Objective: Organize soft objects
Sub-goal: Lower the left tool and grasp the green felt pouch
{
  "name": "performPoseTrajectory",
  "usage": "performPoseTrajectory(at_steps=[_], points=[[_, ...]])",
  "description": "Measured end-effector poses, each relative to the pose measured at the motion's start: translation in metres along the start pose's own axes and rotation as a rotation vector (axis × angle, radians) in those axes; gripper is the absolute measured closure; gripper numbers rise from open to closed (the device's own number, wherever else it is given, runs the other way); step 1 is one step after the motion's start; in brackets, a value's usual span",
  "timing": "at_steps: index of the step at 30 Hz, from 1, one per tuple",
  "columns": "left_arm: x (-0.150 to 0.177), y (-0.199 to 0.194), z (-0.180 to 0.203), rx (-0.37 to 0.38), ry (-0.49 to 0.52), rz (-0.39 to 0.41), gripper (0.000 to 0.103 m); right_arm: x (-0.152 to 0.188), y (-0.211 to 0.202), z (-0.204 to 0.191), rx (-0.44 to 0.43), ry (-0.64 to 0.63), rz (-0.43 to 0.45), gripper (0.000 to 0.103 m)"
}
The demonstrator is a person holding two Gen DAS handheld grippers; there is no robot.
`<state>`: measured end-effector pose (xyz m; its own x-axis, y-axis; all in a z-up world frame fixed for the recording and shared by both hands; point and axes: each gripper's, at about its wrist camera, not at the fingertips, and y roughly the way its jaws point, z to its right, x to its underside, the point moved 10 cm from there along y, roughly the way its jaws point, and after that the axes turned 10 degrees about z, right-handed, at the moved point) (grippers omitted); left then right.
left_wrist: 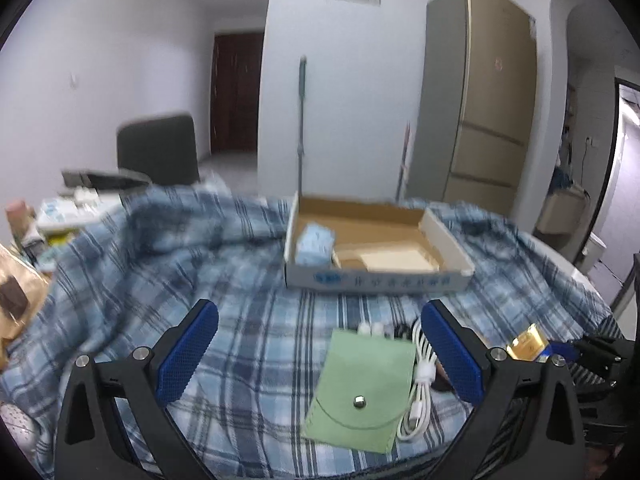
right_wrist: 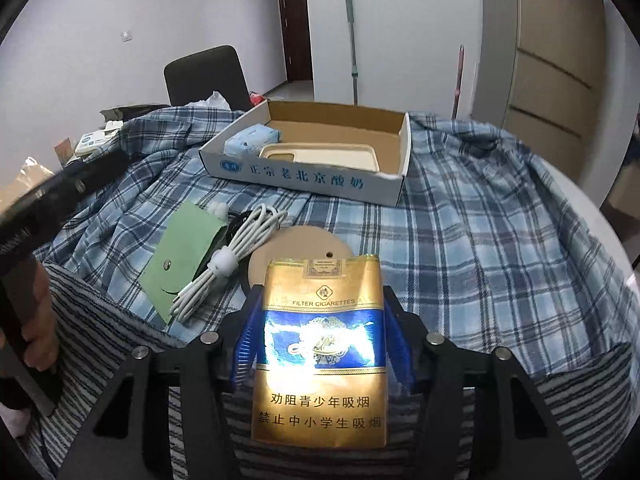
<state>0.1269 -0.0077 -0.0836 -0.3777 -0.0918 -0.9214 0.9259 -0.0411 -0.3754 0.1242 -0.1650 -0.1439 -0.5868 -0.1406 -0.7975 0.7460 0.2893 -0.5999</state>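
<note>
white walls, a tall beige cabinet [left_wrist: 488, 92] and a dark chair [right_wrist: 206, 76] stand behind a bench draped in blue plaid cloth [left_wrist: 248, 320]. toward the far edge of the bench sits a shallow cardboard box [right_wrist: 316, 178], and two things already lie in it: a pale blue tissue pack [right_wrist: 252, 140] in its left end and a cream phone case [right_wrist: 320, 156] beside that, so part of the sorting looks done

left out on the cloth near the front edge are a green snap pouch [left_wrist: 360, 392], a coiled white cable [right_wrist: 228, 264] touching the pouch's right side, and a round tan disc [right_wrist: 296, 254] partly under the gold and blue cigarette pack [right_wrist: 322, 344]

the right tongs [right_wrist: 322, 340] are clamped on that pack, pads pressed to both its sides, so it seems the item now on its way to the box. the left tongs [left_wrist: 320, 356] stand wide apart and hold nothing, with the pouch and cable lying between them but untouched

by my reckoning about half remains: the pack, pouch, cable and disc
</note>
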Motion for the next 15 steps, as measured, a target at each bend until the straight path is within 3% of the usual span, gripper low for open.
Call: performPoseTrajectory(at_steps=[3, 6, 9, 15], points=[[0.014, 0.013, -0.004, 0.015, -0.033, -0.089, 0.010, 0.001, 0.000, -0.003, -0.005, -0.005, -0.002, 0.049], [0.027, 0.024, 0.002, 0.051, -0.028, -0.156, 0.011, 0.002, -0.003, -0.006, -0.013, -0.022, 0.007, 0.049], [0.046, 0.033, 0.022, 0.115, 0.050, -0.258, 0.016, 0.002, -0.005, -0.007, -0.019, -0.025, 0.008, 0.048], [0.062, 0.037, 0.038, 0.104, 0.159, -0.312, 0.018, 0.005, -0.005, -0.008, -0.044, -0.018, 0.000, 0.048]])
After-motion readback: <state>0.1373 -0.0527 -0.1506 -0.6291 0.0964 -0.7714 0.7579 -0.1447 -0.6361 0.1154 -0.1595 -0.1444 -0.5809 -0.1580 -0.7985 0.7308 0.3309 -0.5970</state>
